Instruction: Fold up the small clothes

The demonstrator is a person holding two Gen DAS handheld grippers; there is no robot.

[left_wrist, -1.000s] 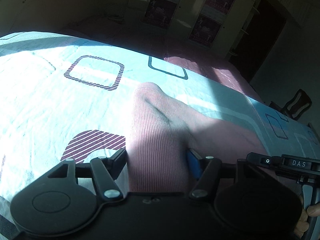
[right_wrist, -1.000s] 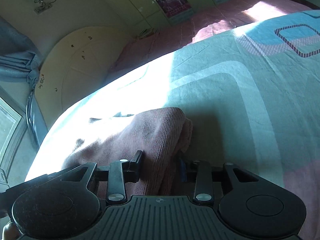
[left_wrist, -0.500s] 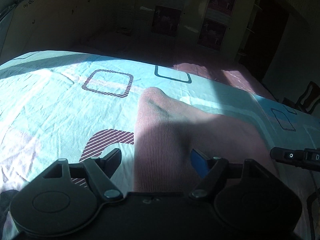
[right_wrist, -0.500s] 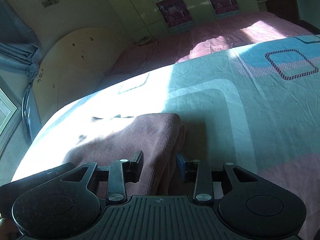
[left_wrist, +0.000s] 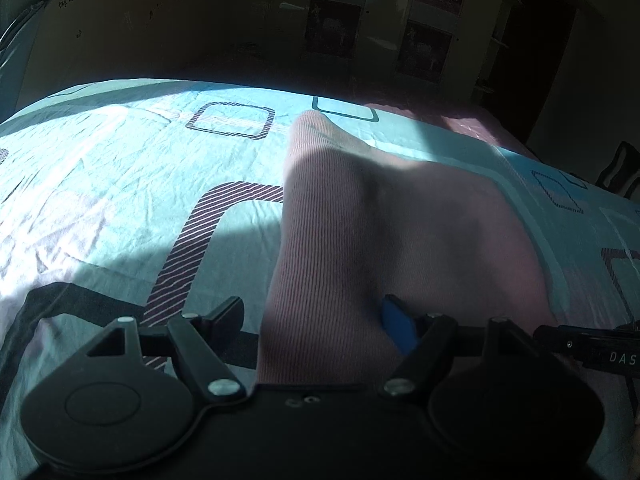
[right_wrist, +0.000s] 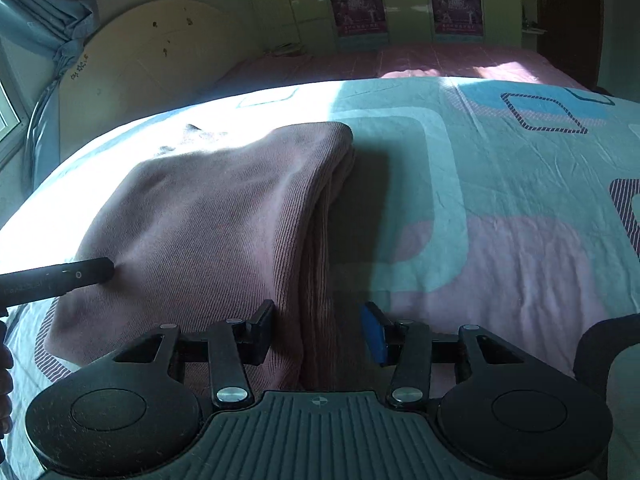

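Note:
A pink ribbed garment (left_wrist: 360,240) lies folded on the bed; it also shows in the right wrist view (right_wrist: 224,216), its doubled edge facing right. My left gripper (left_wrist: 312,320) is open, its jaws wide apart on either side of the garment's near edge. My right gripper (right_wrist: 320,332) is open too, its jaws straddling the near folded edge without squeezing it. The left gripper's body pokes in at the left of the right wrist view (right_wrist: 56,276); the right gripper's body shows at the right of the left wrist view (left_wrist: 592,344).
The bed is covered with a teal and pink sheet (left_wrist: 120,168) printed with striped squares, partly in bright sun. A cream headboard (right_wrist: 152,64) and blue curtain (right_wrist: 36,12) stand at the left. Cupboard doors with posters (right_wrist: 356,4) are behind. A dark chair (left_wrist: 620,168) is at the far right.
Both grippers have opened wider and let go of the garment, which now lies lower and flatter on the bed. Both cameras have drawn back slightly.

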